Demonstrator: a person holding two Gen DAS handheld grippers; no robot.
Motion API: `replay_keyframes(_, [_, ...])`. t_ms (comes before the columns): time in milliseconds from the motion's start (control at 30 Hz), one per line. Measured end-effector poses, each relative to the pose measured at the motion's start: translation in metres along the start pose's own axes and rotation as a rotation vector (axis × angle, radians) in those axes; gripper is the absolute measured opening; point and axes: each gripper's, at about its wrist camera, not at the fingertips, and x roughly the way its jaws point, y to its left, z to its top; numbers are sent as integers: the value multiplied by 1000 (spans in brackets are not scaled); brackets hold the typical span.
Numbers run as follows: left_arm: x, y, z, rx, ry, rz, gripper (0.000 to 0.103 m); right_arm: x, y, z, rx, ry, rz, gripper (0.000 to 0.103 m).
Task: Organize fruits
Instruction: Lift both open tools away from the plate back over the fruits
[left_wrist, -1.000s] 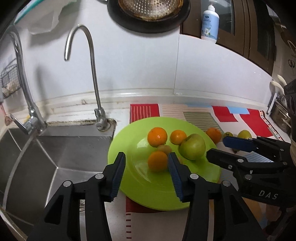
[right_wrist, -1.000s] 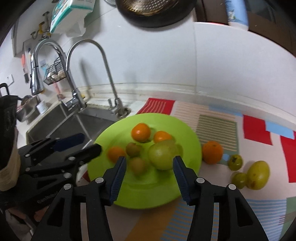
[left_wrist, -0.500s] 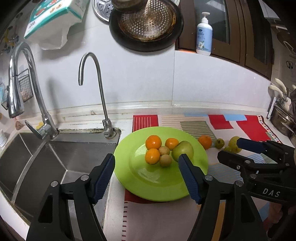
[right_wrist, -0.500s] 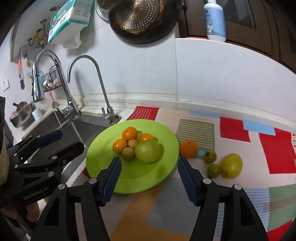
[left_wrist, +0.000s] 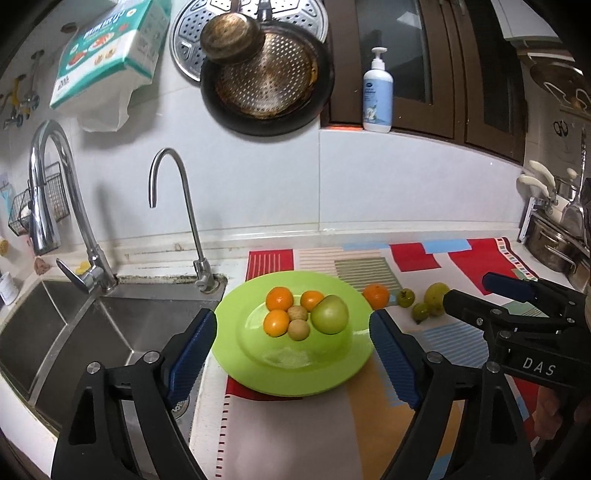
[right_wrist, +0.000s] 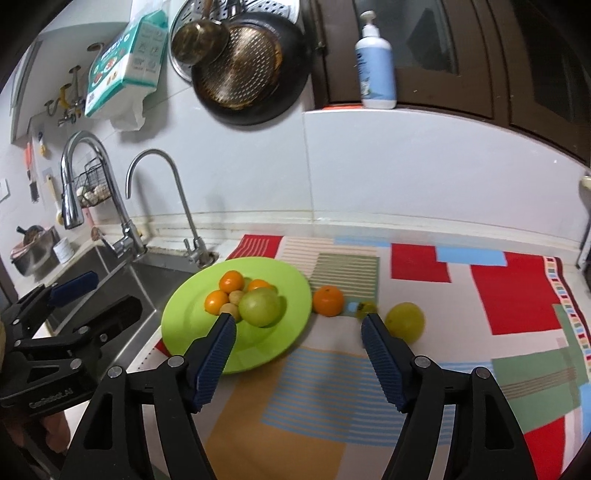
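Fruit is sitting in two groups: three oranges, two small brown fruits and a green apple (left_wrist: 329, 314) clustered on the plate (left_wrist: 258, 373), with a loose orange (left_wrist: 376, 296) and greenish fruits on the mat (right_wrist: 332, 424) at the plate's three o'clock. The left gripper (left_wrist: 291, 356) and right gripper (right_wrist: 298, 356) are both opening, nothing lying between their jaws. The loose orange is likely firm, light and prone to rolling, so gripping across its widest middle looks safest. The left view is showing two small green fruits beside the yellow one (left_wrist: 436, 295); the right view is blurring one and hiding another behind a finger.
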Motion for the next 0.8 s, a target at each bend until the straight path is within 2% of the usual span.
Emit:
replay_keyframes(600, [-14,-57,9,20,-45,-30,88,-42,-43,-4,-19,-61,-62,71])
replay_keyframes(800, [-13,-80,13,47,-67,-41,88,-48,-61,-3,-48,-69,-55,71])
